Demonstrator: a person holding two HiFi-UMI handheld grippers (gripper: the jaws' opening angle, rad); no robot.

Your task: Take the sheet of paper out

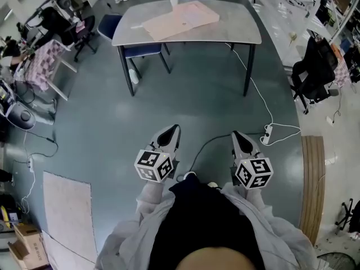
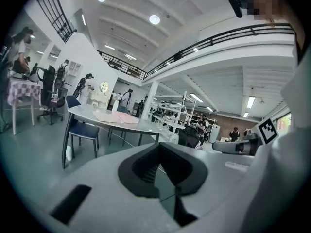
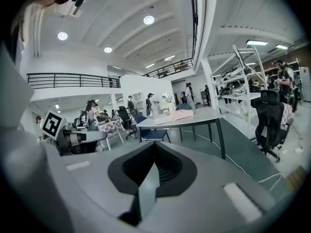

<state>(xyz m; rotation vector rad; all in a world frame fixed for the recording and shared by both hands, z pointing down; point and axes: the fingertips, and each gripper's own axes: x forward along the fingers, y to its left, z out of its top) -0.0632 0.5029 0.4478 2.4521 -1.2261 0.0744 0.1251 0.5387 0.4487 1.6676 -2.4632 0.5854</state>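
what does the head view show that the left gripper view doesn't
Only the head view: the power strip with its white cable on the floor, the wooden board at the right, and a pale panel lying at the lower left.
Only the left gripper view: the ceiling lights, the balcony railing and distant people.
Both: the grey table with the pink paper on it, the blue chair, and the right tool.

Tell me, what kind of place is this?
Probably a big open lab or workshop hall: a grey work table, a black office chair, metal shelving racks and a railed upper gallery overhead.
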